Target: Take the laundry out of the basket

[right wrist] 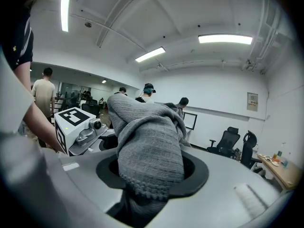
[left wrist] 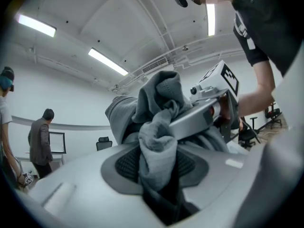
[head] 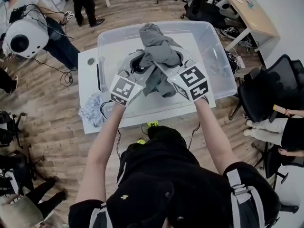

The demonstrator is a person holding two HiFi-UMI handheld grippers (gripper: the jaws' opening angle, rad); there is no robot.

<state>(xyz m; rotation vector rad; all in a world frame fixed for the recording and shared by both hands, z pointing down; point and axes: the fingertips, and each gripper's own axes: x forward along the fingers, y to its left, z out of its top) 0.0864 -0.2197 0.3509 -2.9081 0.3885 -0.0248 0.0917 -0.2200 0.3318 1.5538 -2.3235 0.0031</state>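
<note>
Garment of grey knit (head: pixel 160 51) hangs over the near wall of the clear basket (head: pixel 222 56), pinched in both left gripper (left wrist: pixel 156 167) and right gripper (right wrist: pixel 149 171). Recommend lifting evenly until loose folds clear the rim.

Grey knit garment (head: pixel 159 56), clear basket (head: pixel 221 63)

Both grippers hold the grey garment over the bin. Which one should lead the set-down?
Left, probably. The left gripper and right gripper are both shut on the grey garment above the clear bin. The white table and a light cloth lie on the bin's left side.
</note>
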